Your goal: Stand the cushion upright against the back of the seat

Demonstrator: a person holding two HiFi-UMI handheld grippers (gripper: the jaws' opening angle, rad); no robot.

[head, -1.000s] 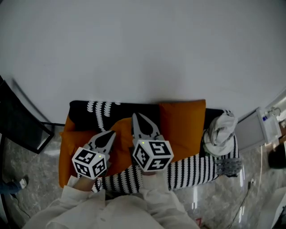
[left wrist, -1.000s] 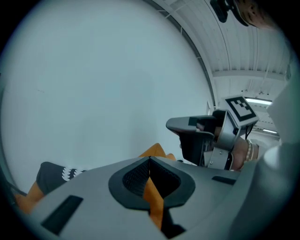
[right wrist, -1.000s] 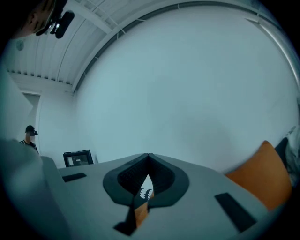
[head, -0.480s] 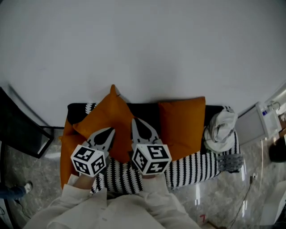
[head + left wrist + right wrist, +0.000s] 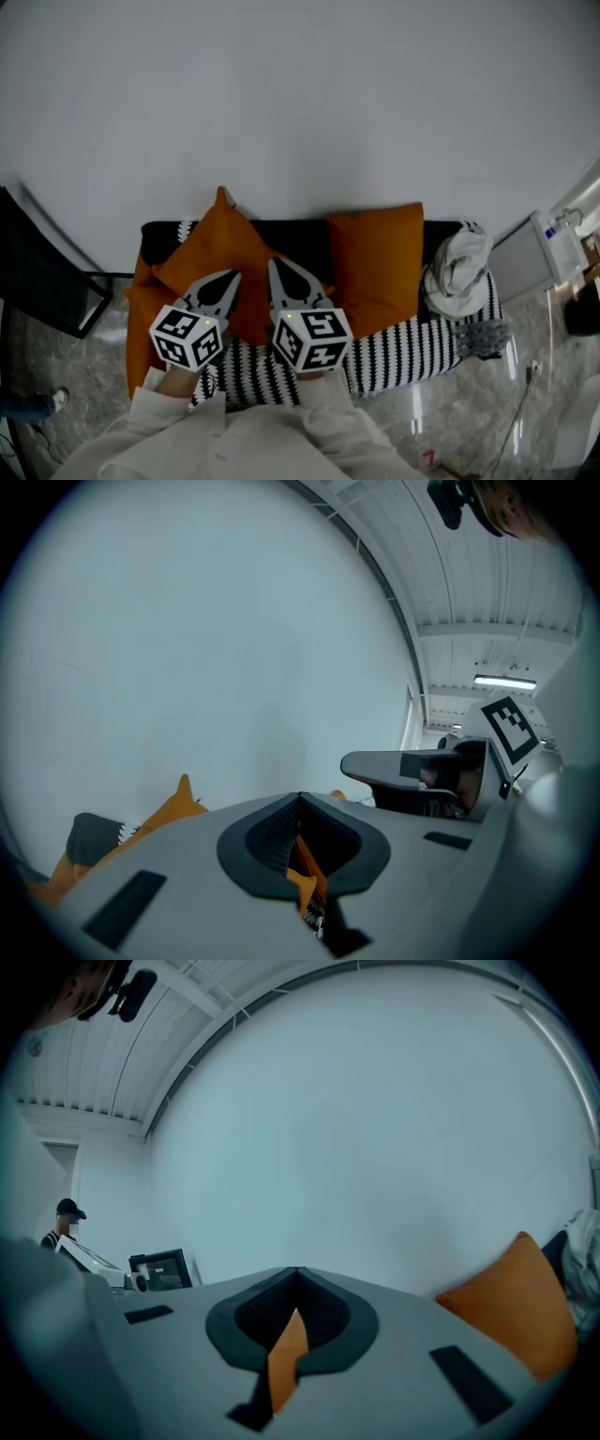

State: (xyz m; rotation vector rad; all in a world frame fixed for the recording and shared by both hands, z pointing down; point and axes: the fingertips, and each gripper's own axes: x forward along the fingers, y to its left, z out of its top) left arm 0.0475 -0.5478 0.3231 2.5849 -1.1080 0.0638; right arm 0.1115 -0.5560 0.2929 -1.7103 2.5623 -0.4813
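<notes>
An orange cushion (image 5: 225, 253) stands tilted on the striped seat (image 5: 412, 352), one corner pointing up in front of the white wall. My left gripper (image 5: 229, 276) and right gripper (image 5: 273, 263) are side by side on its near face, both shut on its fabric. In the left gripper view an orange fold (image 5: 306, 874) is pinched in the left gripper (image 5: 300, 797), and the cushion's corner (image 5: 180, 797) rises at the left. In the right gripper view orange fabric (image 5: 287, 1358) is pinched in the right gripper (image 5: 297, 1269). The black seat back (image 5: 305, 234) runs behind.
A second orange cushion (image 5: 377, 262) leans upright against the back at the right, seen too as the second cushion (image 5: 511, 1314). A white cloth bundle (image 5: 459, 267) lies at the seat's right end. A black chair (image 5: 42, 281) stands left, a white device (image 5: 539, 258) right.
The held cushion has gone from lying low on the seat to standing tilted with a corner up against the wall. Both grippers have kept their hold and shifted slightly left.
</notes>
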